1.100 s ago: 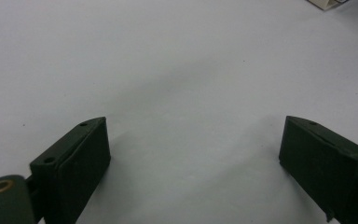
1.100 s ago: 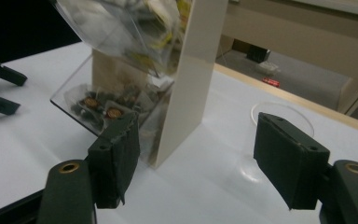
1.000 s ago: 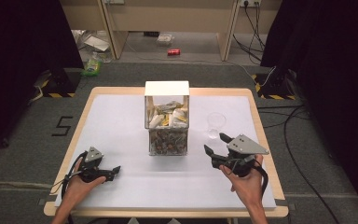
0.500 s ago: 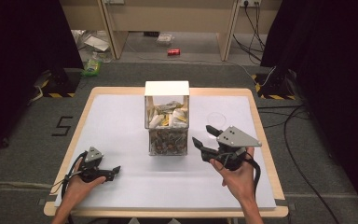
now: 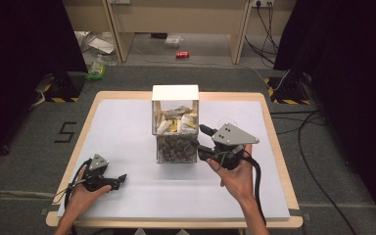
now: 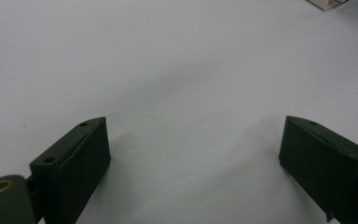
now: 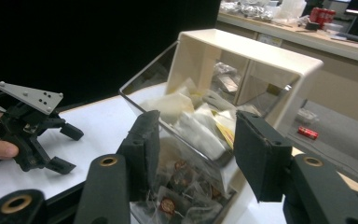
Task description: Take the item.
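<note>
Clear-walled white-topped box [image 5: 175, 125] of packets stands mid-table on the white sheet [image 5: 127, 127]. Left gripper [image 5: 120, 179] rests on the sheet near the front edge, jaws wide apart and empty. Right gripper [image 5: 199, 141], just beside the box's right side, has been closing its jaws, which hold nothing.

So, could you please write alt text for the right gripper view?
The right gripper, jaws apart, points at a clear box of packets on a white table. Beyond, at left, a hand holds the left gripper.
</note>
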